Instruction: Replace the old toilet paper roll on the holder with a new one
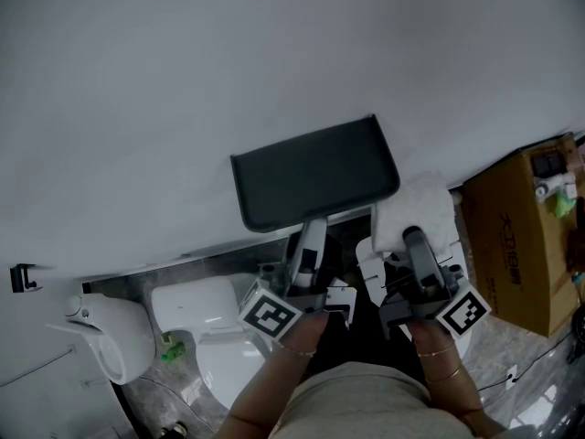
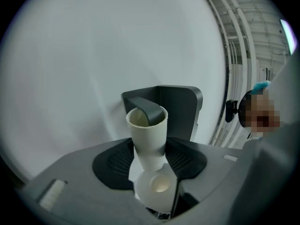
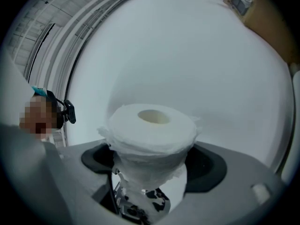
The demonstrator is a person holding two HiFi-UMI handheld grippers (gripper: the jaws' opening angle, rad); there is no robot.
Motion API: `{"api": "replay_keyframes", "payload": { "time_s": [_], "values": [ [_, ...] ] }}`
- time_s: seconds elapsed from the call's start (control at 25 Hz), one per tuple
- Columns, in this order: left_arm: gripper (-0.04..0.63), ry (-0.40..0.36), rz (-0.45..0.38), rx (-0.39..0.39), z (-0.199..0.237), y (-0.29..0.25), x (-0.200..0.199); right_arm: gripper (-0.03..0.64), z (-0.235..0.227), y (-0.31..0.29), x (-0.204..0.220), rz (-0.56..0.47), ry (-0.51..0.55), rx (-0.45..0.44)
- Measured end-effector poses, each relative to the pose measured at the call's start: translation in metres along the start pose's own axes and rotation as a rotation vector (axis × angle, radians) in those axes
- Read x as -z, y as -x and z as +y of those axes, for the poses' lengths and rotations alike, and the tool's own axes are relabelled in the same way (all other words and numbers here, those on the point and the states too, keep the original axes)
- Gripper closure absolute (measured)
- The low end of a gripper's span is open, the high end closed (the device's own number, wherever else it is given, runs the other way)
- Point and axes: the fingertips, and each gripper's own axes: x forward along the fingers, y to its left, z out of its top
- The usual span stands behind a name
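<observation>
The empty tube [image 2: 147, 135], threaded lengthwise on the holder arm [image 2: 149, 108], was pinched by the left claw [image 2: 151, 161]; the new roll [image 3: 151, 130] was pinched by the right claw [image 3: 152, 167].

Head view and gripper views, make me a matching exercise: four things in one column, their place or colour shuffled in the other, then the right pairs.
Things:
1. core
2. new roll
3. holder
4. box

Place or colour:
A. in the right gripper
B. brown
C. dark grey
D. in the left gripper

Pairs: 1-D, 2-A, 3-C, 4-B
</observation>
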Motion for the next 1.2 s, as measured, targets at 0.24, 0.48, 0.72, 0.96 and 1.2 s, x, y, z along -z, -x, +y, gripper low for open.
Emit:
{"api": "replay_keyframes", "payload": {
  "time_s": [0.24,0.48,0.72,0.96,1.2],
  "values": [
    [0.385,-0.017,0.015,0.005,0.002,-0.001,0.000,0.182,0.000,0.000,-0.002,-0.009,0.020,0.002],
    [0.385,-0.062,0.056,-0.003,0.005,-0.005,0.005,0.182,-0.003,0.005,-0.007,-0.027,0.040,0.016],
    [0.386,-0.069,0.088,0.008,0.004,-0.027,0.036,0.182,-0.016,0.017,-0.039,-0.056,0.045,0.022],
    [0.385,-0.065,0.111,0.027,0.002,-0.032,0.041,0.182,-0.011,0.019,-0.043,-0.073,0.059,0.019],
    [0.385,-0.064,0.133,0.051,-0.004,-0.040,0.041,0.181,-0.002,0.016,-0.047,-0.094,0.072,0.008]
  ]
}}
